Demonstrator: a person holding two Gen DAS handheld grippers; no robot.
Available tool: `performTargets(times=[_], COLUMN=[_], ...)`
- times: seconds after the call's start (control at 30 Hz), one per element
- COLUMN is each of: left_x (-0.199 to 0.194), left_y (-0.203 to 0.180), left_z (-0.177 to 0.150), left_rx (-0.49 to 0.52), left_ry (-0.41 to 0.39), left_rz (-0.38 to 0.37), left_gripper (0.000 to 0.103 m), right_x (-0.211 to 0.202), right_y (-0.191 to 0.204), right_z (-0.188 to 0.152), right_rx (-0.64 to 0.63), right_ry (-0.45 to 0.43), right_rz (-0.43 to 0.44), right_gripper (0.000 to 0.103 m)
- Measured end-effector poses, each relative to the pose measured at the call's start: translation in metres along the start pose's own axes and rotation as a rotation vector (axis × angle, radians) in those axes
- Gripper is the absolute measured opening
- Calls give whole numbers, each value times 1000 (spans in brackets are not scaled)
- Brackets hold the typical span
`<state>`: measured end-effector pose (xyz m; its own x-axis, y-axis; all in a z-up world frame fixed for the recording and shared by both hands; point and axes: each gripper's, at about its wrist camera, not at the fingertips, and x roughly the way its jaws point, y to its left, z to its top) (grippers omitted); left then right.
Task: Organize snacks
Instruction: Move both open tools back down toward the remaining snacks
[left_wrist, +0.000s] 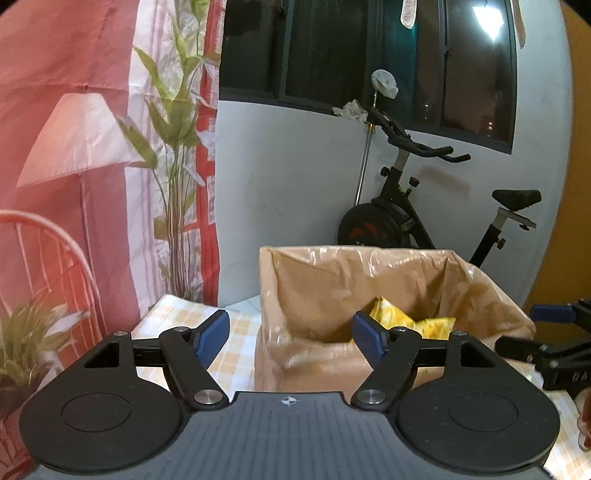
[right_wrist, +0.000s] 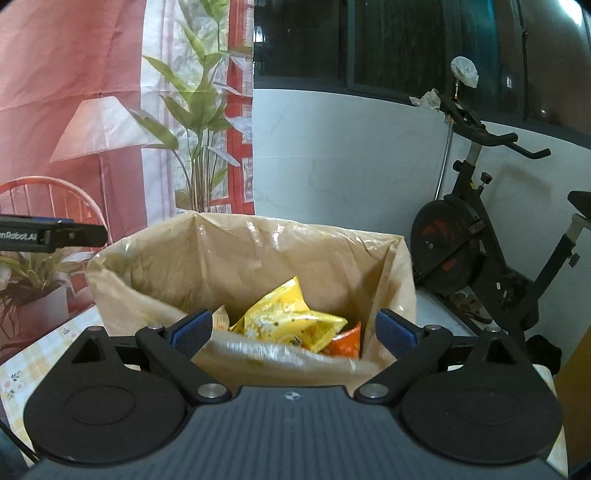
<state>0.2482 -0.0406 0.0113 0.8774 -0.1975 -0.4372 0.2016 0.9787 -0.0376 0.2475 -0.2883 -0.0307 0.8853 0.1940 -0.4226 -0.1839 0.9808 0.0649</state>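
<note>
Several snack packets (right_wrist: 288, 321) already lie in the lined box (right_wrist: 258, 236); both the left claw (left_wrist: 290, 338) and right claw (right_wrist: 294, 332) gape wide, empty, so sorting looks nearly finished.

From my left camera, the near wall of the cardboard box (left_wrist: 314, 365) hides most of the yellow snack packet (left_wrist: 399, 317); I see only its top corner. On the right camera, the box (right_wrist: 258, 362) rim covers the orange packet (right_wrist: 345, 341) bottom. Behind the box, the exercise bike (right_wrist: 480, 229) is cut off by the picture's right edge.
</note>
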Motion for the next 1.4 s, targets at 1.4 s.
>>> performTargets(times=[1.4], left_x=[-4], left_y=[13], left_z=[-138], left_rx=[-82], left_ry=[145], left_rz=[-29], left_gripper=[76], right_x=[-34], right_y=[-53], right_z=[-141], right_rx=[-3], right_ry=[112], right_rz=[26], right_gripper=[97])
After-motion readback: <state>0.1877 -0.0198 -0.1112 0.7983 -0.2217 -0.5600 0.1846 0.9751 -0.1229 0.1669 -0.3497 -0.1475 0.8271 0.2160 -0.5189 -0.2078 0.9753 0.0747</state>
